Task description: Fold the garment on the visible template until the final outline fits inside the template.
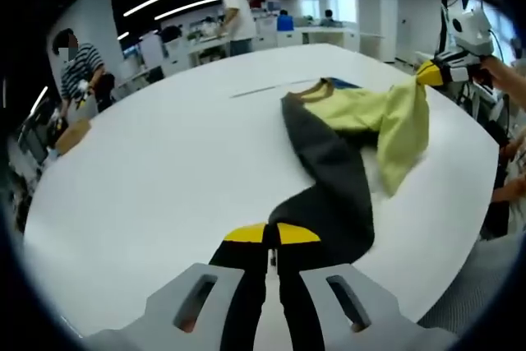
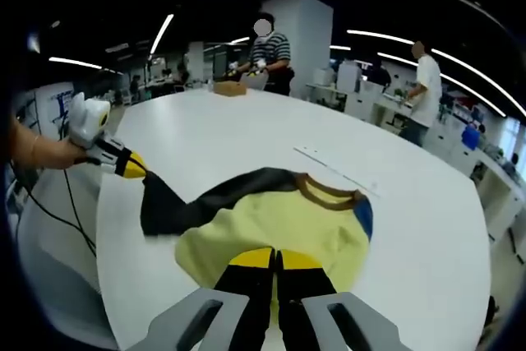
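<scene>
Our left gripper [image 1: 272, 234] jaws pinch the garment [image 1: 345, 154]'s dark sleeve; right gripper [image 2: 274, 259] jaws pinch yellow hem. Soft, light; we judge edges best.

Yellow-and-charcoal garment [image 2: 271, 219], brown collar, white table [image 2: 246, 129].

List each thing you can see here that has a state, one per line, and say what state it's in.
Left tool: shut on the dark sleeve.
Right tool: shut on the yellow part of the garment.
Garment: yellow and dark grey, bunched and stretched between the two tools, lifted at both gripped ends, not yet folded.
Brown collar: lying on the table, open.
White table: carries the garment's middle.
</scene>
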`<state>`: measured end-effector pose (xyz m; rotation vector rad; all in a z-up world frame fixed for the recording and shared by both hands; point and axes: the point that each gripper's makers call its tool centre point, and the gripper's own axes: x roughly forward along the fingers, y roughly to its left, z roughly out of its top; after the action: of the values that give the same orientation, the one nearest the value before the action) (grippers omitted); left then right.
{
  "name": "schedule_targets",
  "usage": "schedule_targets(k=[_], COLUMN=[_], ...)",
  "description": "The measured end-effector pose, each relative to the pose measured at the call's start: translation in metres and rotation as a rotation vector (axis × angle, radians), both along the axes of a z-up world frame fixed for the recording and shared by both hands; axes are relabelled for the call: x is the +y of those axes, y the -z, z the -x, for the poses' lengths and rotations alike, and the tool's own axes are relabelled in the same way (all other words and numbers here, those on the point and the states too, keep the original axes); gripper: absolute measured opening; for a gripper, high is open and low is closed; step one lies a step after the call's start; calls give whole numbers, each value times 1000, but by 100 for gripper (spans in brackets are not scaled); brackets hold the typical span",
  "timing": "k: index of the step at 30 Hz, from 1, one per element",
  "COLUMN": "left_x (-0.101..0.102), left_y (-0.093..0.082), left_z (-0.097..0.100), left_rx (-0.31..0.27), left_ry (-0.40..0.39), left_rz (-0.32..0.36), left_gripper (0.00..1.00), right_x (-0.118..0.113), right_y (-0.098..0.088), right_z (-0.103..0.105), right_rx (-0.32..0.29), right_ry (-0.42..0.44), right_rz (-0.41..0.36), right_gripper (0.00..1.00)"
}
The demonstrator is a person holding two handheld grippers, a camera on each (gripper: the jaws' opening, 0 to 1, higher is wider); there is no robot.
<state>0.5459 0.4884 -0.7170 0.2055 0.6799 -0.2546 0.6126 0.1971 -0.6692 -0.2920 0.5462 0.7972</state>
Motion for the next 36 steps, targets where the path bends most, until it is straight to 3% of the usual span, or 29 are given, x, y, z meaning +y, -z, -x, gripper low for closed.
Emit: schedule_targets(k=[20,28,31,36], left_x=[104,141,154,166], left_y=[-9,2,8,13], left_z=[-3,-6,-5,-11], left_rx=[-49,-59,-50,-50], left_ry=[-295,-362,-401,-408], left_rz=[-23,-82,-73,-103], left_gripper=[0,0,0,0], right_x=[7,8,9,10], right_y=[8,17,24,39], right_z=[4,6,8,12], right_rx=[51,88,113,168], right_ry=[-2,11,13,18], right_rz=[-20,-37,-46,-57], right_gripper=[0,0,0,0])
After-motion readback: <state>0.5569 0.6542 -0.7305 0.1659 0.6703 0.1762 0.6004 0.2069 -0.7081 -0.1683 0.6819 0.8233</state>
